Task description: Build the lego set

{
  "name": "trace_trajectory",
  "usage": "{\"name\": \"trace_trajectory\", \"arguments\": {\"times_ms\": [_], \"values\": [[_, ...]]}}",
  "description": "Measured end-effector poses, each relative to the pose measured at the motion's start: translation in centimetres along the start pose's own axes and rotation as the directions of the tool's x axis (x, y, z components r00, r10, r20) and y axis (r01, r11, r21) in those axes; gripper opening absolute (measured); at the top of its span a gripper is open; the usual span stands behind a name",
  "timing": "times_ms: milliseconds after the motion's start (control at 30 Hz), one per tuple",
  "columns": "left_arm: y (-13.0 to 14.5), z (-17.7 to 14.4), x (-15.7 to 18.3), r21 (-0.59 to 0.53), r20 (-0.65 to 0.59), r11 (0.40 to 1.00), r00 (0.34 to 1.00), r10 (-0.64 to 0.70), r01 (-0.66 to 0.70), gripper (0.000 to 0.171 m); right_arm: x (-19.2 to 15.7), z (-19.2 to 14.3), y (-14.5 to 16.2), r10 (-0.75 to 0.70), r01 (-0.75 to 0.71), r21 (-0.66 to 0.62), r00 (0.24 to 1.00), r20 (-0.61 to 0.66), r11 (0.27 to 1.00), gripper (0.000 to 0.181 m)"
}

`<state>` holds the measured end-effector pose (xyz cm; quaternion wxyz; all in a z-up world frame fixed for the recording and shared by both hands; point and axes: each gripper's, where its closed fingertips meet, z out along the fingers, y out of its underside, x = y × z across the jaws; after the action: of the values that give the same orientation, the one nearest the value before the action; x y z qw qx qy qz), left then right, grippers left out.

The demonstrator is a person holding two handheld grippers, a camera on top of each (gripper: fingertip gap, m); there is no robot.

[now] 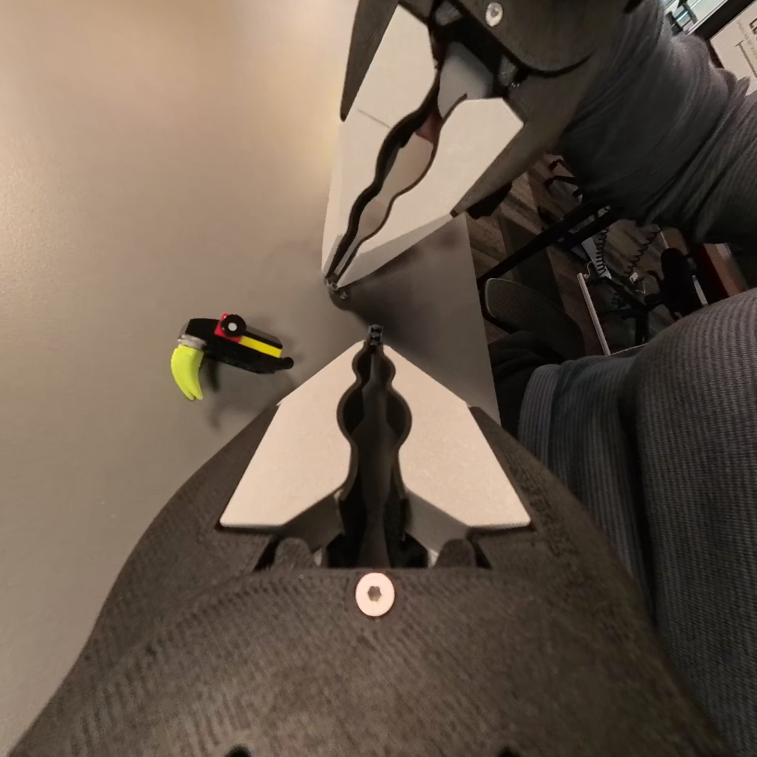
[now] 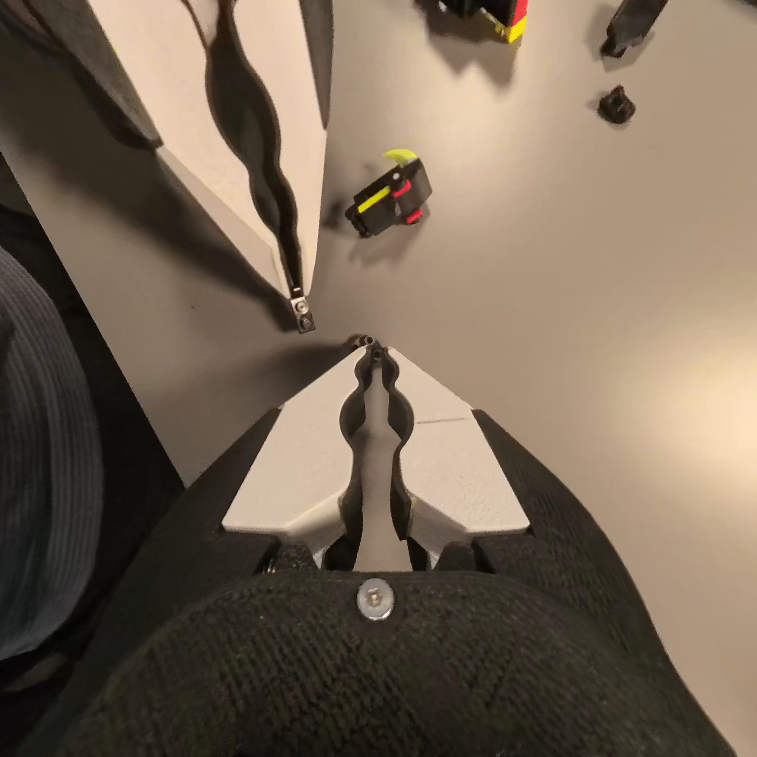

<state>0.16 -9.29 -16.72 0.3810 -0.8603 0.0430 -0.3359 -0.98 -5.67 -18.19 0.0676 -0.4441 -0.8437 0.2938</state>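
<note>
My left gripper (image 1: pixel 375 342) is shut on a small black plate (image 1: pixel 375 332) that sticks out past its tips. In the right wrist view, the left gripper (image 2: pixel 301 293) comes in from the upper left and the studded plate (image 2: pixel 303 314) shows. My right gripper (image 2: pixel 370 350) is shut on a tiny dark piece (image 2: pixel 366 341). In the left wrist view, the right gripper (image 1: pixel 335 280) comes down from above with its piece (image 1: pixel 339 290). The two held pieces are close together but apart, above the table. A black bird-head build (image 1: pixel 235 348) with a lime beak, red eye mount and yellow stripe lies on the table to the left (image 2: pixel 389 196).
A beige table (image 1: pixel 123 164) carries another black, yellow and red build (image 2: pixel 502 20) at the far edge, a long black part (image 2: pixel 628 24) and a small black piece (image 2: pixel 616 107). The table edge (image 1: pixel 477 286) and a person's clothed lap (image 1: pixel 655 450) are to the right. My hands' fingertips stand some 5 cm from each other.
</note>
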Motion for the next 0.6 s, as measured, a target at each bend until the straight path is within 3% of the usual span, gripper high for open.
{"name": "trace_trajectory", "arguments": {"times_ms": [167,267,333,467,533,600], "values": [[-0.3,-0.2,-0.2,0.023,-0.011,0.999,0.999,-0.036,0.036,0.001,-0.2,-0.3,-1.3,-0.244,0.257,0.063,0.955,-0.167,0.964,0.002],[0.0,-0.1,-0.4,0.002,0.007,0.999,0.999,-0.043,0.043,0.001,-0.1,0.0,-1.1,-0.402,0.416,-0.017,0.865,-0.299,0.909,0.002],[0.2,0.0,-0.5,-0.007,0.019,1.0,0.999,-0.031,0.031,0.001,0.3,-0.3,-1.5,-0.504,0.519,-0.079,0.767,-0.398,0.851,0.002],[0.1,-0.1,-0.7,-0.001,0.042,1.0,0.999,-0.023,0.023,0.001,-0.2,-1.3,-3.0,-0.679,0.727,-0.153,0.515,-0.522,0.669,0.001],[0.0,-0.2,-0.9,0.011,0.061,1.0,0.998,-0.023,0.022,0.001,-0.6,-1.6,-3.5,-0.709,0.792,-0.164,0.409,-0.574,0.589,0.001],[-0.2,-0.3,-1.0,0.021,0.071,0.999,0.997,-0.026,0.024,0.001,-0.6,-1.6,-3.6,-0.704,0.809,-0.184,0.344,-0.621,0.558,0.002]]}}
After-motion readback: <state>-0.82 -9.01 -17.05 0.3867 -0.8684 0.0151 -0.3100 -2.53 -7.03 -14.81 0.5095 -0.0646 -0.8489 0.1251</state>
